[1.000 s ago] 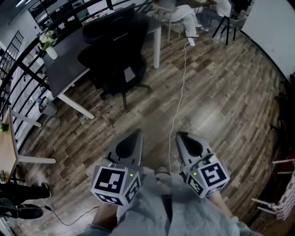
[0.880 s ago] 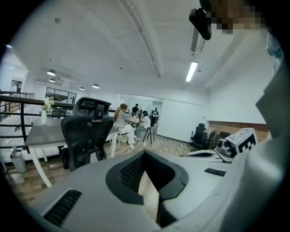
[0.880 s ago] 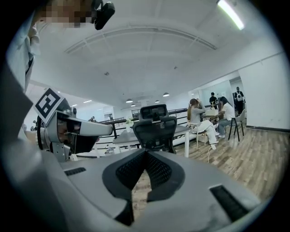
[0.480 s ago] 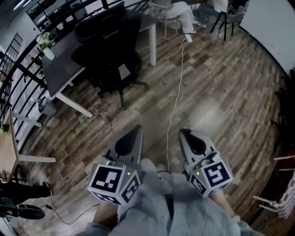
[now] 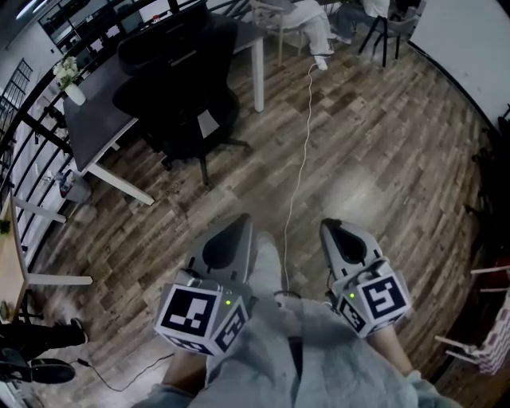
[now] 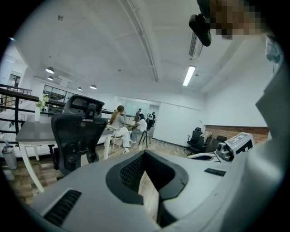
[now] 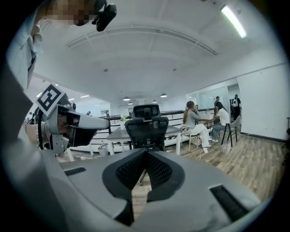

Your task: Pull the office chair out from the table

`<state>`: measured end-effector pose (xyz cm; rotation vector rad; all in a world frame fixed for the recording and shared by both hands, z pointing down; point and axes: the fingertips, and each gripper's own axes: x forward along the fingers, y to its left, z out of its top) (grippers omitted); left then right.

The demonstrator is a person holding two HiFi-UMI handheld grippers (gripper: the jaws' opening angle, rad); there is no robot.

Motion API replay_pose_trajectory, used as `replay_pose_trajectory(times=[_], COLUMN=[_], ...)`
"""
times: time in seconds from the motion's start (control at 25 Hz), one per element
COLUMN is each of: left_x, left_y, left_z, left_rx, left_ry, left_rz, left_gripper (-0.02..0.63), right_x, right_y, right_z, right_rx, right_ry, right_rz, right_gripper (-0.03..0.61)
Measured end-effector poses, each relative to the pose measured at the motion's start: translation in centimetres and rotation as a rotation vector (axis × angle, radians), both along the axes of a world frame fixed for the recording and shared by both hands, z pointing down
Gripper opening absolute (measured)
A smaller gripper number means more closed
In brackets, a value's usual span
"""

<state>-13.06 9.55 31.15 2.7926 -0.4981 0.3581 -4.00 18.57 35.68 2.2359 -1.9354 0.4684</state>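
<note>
The black office chair stands tucked against the dark grey table, its back turned to me; it also shows in the left gripper view and the right gripper view. My left gripper and right gripper are held side by side over the wooden floor, well short of the chair. Both point toward it, jaws shut, with nothing between them. Neither touches the chair.
A white cable runs across the floor from between the grippers toward seated people at the back. A vase of flowers stands on the table. A black railing lines the left side, and my shoe is between the grippers.
In the head view the chair and table have slid up and left. A shoe has stepped forward between the grippers, which sit slightly further apart. Both jaws stay shut.
</note>
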Motion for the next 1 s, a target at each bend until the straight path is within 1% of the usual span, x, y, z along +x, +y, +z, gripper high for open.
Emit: replay_pose_trajectory(times=[0.12,0.2,0.4,0.56,0.68,1.0], left_x=[0.9,1.6,3.9,6.2,7.8,12.1], left_y=[-1.6,-2.7,-6.4,-9.6,-11.9,-18.2], left_z=[0.4,0.6,0.8,0.6,0.5,0.0], left_rx=[-0.009,-0.013,-0.025,-0.02,-0.031,-0.022], left_ry=[0.011,0.014,0.017,0.018,0.021,0.035], left_rz=[-0.008,-0.019,-0.028,-0.028,-0.023,-0.043], left_gripper=[0.012,0.012,0.012,0.012,0.012,0.012], right_x=[0.6,1.2,4.2,6.5,8.2,12.7], right_y=[-1.7,-2.9,-6.8,-10.0,-12.0,-17.7], right_z=[0.4,0.4,0.0,-0.6,-0.8,-1.4], right_rx=[-0.025,-0.03,-0.016,-0.005,-0.006,0.007], right_ry=[0.036,0.042,0.044,0.046,0.049,0.064], right_rz=[-0.038,-0.045,-0.002,0.009,0.023,0.014], right_gripper=[0.003,0.003,0.003,0.003,0.003,0.003])
